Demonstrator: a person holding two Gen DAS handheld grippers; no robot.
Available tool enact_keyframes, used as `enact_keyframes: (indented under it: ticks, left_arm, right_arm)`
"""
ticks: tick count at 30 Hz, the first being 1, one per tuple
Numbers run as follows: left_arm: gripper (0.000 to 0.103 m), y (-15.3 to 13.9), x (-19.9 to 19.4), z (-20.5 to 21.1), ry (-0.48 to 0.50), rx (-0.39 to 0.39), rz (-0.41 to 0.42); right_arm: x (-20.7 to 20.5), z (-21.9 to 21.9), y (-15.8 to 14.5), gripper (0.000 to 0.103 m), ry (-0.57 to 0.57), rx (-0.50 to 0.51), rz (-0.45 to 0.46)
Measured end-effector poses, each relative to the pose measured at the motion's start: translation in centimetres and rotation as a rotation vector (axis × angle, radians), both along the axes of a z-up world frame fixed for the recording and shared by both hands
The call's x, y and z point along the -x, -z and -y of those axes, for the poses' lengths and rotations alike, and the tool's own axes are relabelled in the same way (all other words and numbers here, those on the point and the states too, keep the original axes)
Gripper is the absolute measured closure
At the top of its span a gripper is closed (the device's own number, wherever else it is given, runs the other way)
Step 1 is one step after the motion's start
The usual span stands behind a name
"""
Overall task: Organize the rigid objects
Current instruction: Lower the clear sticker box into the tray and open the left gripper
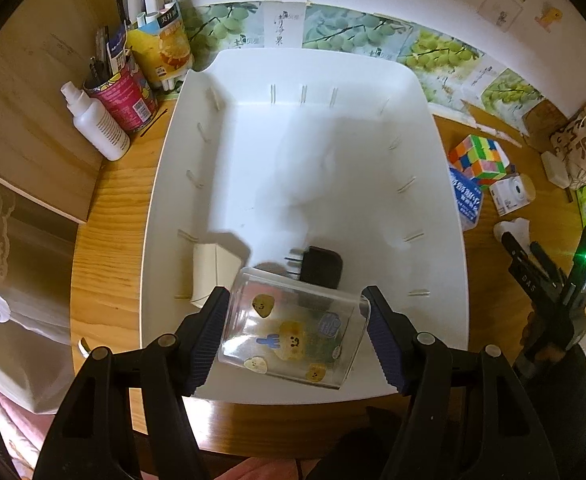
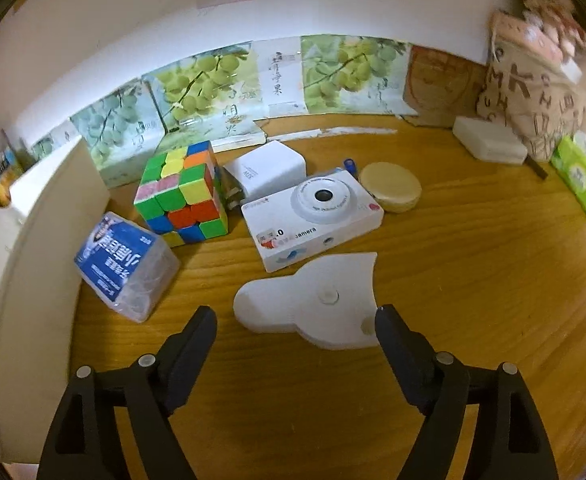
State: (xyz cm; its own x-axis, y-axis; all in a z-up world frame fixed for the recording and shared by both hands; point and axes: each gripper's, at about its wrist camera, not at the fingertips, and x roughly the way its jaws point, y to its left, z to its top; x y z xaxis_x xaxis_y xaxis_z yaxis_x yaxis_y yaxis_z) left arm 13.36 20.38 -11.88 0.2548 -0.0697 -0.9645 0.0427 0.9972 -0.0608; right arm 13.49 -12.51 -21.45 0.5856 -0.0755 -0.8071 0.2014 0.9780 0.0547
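Left gripper [image 1: 298, 334] pinching clear sticker-covered cup [image 1: 293, 332] above white bin [image 1: 165, 184], right gripper [image 2: 295, 322] spread wide over white flat piece [image 2: 313, 300] on wooden table [image 2: 473, 280]

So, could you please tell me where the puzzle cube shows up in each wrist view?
Left wrist view: the puzzle cube sits far right, on the desk outside the white bin.
Right wrist view: the cube is left of centre, behind the blue-labelled pack.
Shared landmark: the white camera beside it, also seen at.
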Motion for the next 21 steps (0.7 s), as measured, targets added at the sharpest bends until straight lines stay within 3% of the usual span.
enact_keyframes:
  ticks: [8, 21]
  left_arm:
    - [0.032, 0.5, -0.4, -0.8, -0.004, -0.012, -0.016]
    - [0.032, 1.5, -0.2, -0.2, 0.011, -0.037, -0.045]
  right_arm:
    - [-1.1, -2.1, 0.9, 0.020, -0.028, 0.197, -0.027]
    - [-1.7, -1.0, 1.2, 0.020, 0.067, 0.246, -0.061]
